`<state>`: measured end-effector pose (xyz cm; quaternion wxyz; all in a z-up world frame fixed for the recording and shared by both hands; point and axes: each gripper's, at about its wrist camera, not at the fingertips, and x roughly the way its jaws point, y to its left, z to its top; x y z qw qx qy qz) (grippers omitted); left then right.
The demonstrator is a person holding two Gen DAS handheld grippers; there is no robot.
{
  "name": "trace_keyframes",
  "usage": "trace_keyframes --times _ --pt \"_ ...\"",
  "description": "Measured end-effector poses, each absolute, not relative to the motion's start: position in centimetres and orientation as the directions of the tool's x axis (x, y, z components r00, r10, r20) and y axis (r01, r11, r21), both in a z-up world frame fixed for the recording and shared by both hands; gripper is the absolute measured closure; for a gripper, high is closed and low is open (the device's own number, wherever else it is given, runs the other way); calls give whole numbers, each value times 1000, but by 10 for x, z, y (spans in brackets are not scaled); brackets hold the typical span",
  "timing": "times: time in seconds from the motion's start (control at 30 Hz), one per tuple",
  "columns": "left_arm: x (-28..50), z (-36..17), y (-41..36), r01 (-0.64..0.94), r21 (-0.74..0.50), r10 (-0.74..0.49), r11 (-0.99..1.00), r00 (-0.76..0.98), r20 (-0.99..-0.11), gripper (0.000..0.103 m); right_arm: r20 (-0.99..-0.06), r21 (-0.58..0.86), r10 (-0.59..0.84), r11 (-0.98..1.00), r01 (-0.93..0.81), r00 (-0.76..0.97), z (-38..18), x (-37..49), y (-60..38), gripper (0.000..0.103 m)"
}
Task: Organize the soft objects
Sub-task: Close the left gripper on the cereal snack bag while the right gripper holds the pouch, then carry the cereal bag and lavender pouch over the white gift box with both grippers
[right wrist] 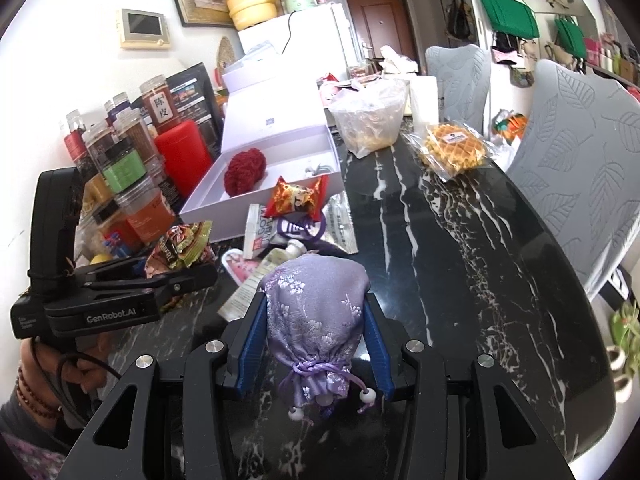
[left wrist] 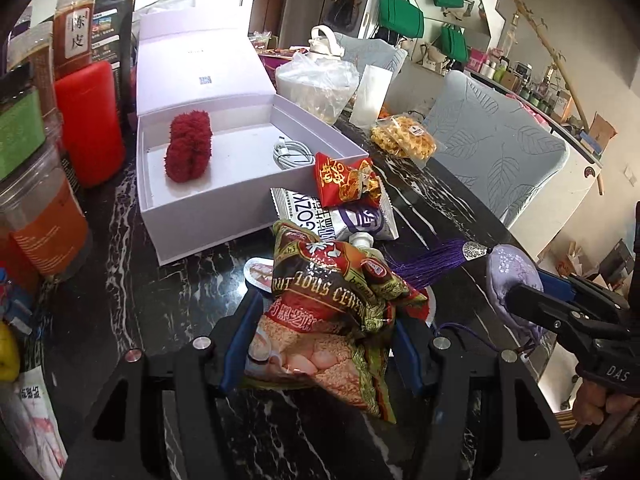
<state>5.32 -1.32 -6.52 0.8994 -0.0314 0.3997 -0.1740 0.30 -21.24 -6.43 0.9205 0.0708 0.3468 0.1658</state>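
- Left gripper [left wrist: 320,340]: jaws clamped on crinkled snack packet [left wrist: 328,304], above the desk [left wrist: 440,200].
- Right gripper [right wrist: 314,340]: jaws gripping lilac pouch [right wrist: 316,308].
- Red fluffy ball [left wrist: 189,151] inside open white box [left wrist: 224,216].

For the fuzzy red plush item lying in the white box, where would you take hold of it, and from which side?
Grip the fuzzy red plush item across its narrower middle, coming straight down from above. It lies elongated on the floor of the open white cardboard box, whose walls block a sideways approach. Both tongs are full now: left on a snack packet, right on a purple pouch.
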Motion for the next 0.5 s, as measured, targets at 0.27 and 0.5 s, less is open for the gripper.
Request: trace_keyframes --times 0.27,0.5 --pt "29 -52 -15 268 -199 -330 943 652 -683 42 -584 242 382 924 -296 716 -57 -18 -208 57" --pt "5 -34 -16 253 -186 -312 949 692 -651 42 -557 235 415 910 -342 720 -50 -36 -203 57"
